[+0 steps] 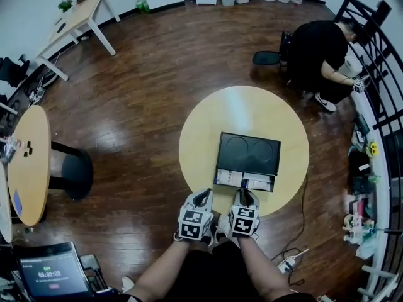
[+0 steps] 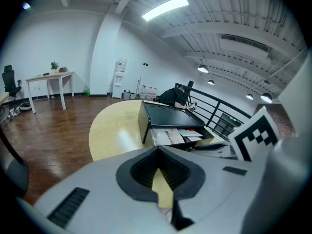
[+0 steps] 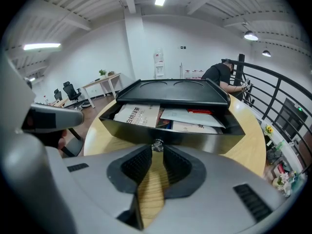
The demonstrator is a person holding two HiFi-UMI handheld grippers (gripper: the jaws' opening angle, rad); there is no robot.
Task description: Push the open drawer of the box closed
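A black box (image 1: pixel 249 151) sits on the round yellow table (image 1: pixel 201 128), its drawer (image 1: pixel 245 181) pulled out toward me with papers inside. In the right gripper view the drawer front (image 3: pixel 195 134) fills the middle and its small metal knob (image 3: pixel 156 144) sits between the tips of my right gripper (image 3: pixel 156 148), which looks shut on it. From the head view the right gripper (image 1: pixel 244 187) touches the drawer front. My left gripper (image 1: pixel 201 197) hangs shut and empty over the table's near edge, left of the drawer. The left gripper (image 2: pixel 157 152) sees the box (image 2: pixel 168 113) from its left side.
A person in black (image 1: pixel 321 55) crouches at the back right beside a black railing (image 1: pixel 378 99). Another round table (image 1: pixel 31 162) stands at the left and a white desk (image 1: pixel 75 17) at the far left. A power strip (image 1: pixel 286 263) lies on the floor near my right.
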